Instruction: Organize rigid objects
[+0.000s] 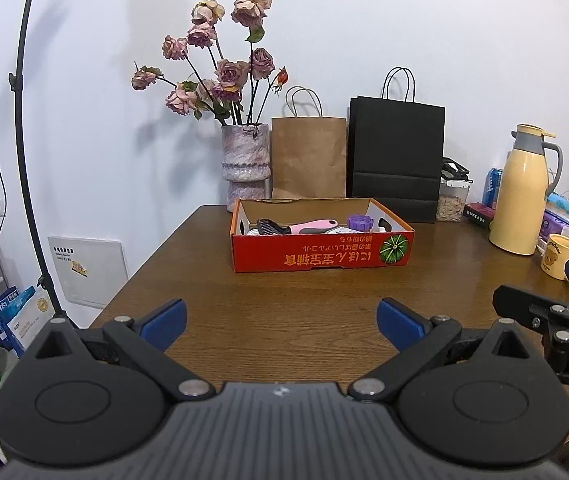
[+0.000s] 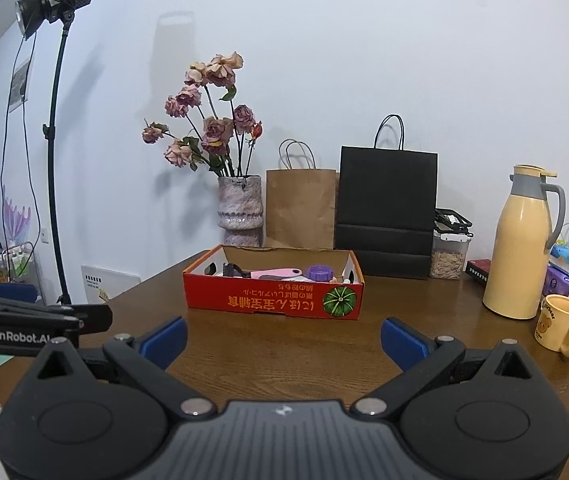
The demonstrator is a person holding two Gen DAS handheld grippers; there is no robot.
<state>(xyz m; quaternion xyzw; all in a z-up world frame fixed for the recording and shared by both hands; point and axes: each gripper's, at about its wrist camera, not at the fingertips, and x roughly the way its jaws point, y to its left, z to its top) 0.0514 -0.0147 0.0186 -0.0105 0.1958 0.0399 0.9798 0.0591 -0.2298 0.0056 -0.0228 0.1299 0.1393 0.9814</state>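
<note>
Red cardboard box (image 1: 322, 246) sits mid-table (image 1: 284, 300) ahead of both grippers, holding a pink-handled brush (image 1: 296, 227) and a purple cap (image 1: 360, 223), while the left gripper (image 1: 282, 324) and right gripper (image 2: 283, 338) hover side by side over the near edge, jaws spread wide and empty.

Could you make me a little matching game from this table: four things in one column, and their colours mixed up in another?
Things:
1. thermos jug
2. box
3. brush handle
4. taller paper bag

Colours:
A. black
B. pink
C. pale yellow
D. red

Pairs: 1-C, 2-D, 3-B, 4-A.
</note>
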